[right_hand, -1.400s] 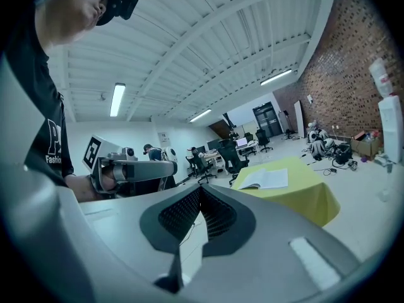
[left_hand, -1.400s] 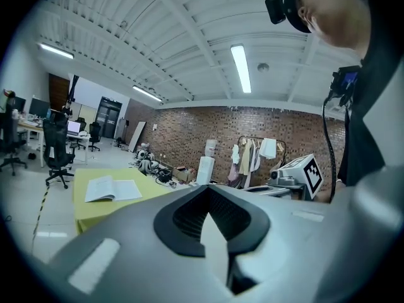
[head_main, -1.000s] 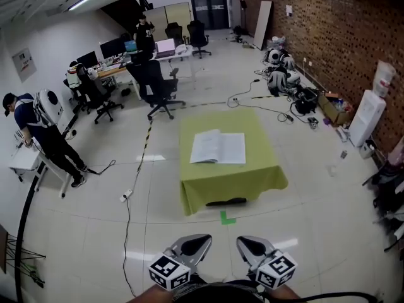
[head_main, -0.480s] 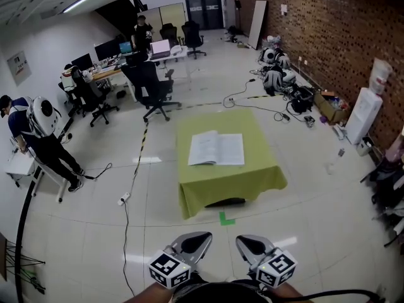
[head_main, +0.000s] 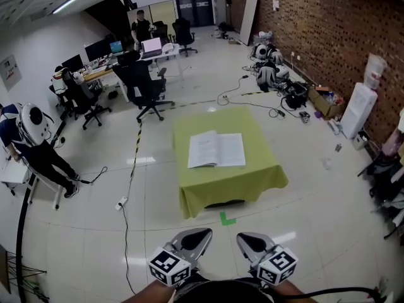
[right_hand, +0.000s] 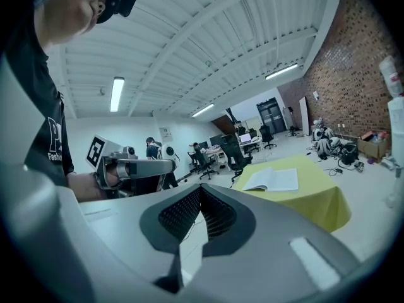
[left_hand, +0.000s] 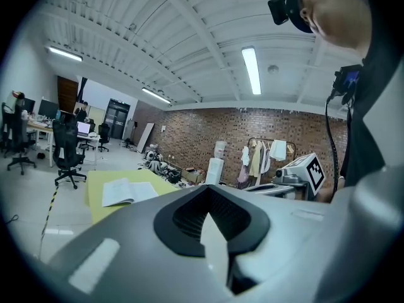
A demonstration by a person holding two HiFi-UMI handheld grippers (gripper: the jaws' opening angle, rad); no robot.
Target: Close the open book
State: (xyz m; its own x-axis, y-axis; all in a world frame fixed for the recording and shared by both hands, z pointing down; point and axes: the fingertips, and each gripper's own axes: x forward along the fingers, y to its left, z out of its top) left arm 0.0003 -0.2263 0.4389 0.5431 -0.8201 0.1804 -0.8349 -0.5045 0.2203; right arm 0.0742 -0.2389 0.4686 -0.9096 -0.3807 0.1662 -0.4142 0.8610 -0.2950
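Note:
An open book (head_main: 216, 149) lies flat with white pages up on a table draped in yellow-green cloth (head_main: 230, 178), some way ahead of me across the floor. My left gripper (head_main: 203, 234) and right gripper (head_main: 245, 238) are held side by side low at the bottom of the head view, well short of the table, both shut and empty. In the left gripper view the book (left_hand: 128, 191) shows far off past the shut jaws. The right gripper view has the book (right_hand: 273, 179) on the cloth (right_hand: 319, 202), with the left gripper (right_hand: 165, 165) beside it.
A green floor mark (head_main: 227, 218) lies before the table. A cable (head_main: 128, 188) and striped tape run along the left floor. Office chairs (head_main: 148, 81) and desks stand behind, a person (head_main: 28, 137) at left, a water dispenser (head_main: 357, 109) and clutter along the brick wall.
The whole view has drifted a little forward and left; the person at left has slid toward the frame edge. Both grippers stay shut in the same spot of the view.

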